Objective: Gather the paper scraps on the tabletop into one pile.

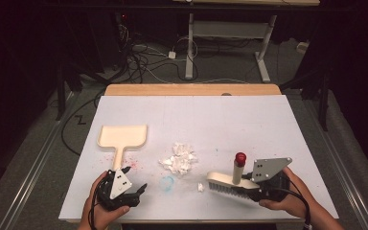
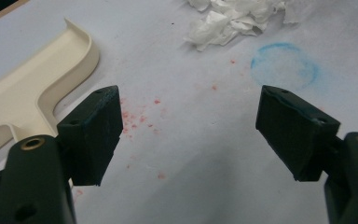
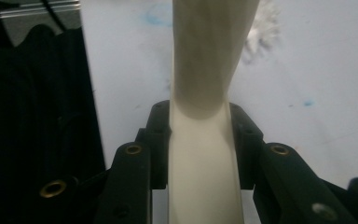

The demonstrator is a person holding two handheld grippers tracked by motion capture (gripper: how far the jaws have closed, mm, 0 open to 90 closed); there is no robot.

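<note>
Cream brush (image 1: 225,181): pinched in the right gripper (image 1: 261,189), bristles down, probably ready to sweep.
Left gripper (image 1: 141,188): jaws spread, empty, near the dustpan (image 1: 122,136) handle.
Paper scraps (image 1: 178,157): piled mid-table between them.

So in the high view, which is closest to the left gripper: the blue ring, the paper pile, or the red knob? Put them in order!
From the left gripper:
1. Blue ring, just to its right.
2. Paper pile, mid-table, farther back.
3. Red knob, on the brush by the right gripper.
</note>
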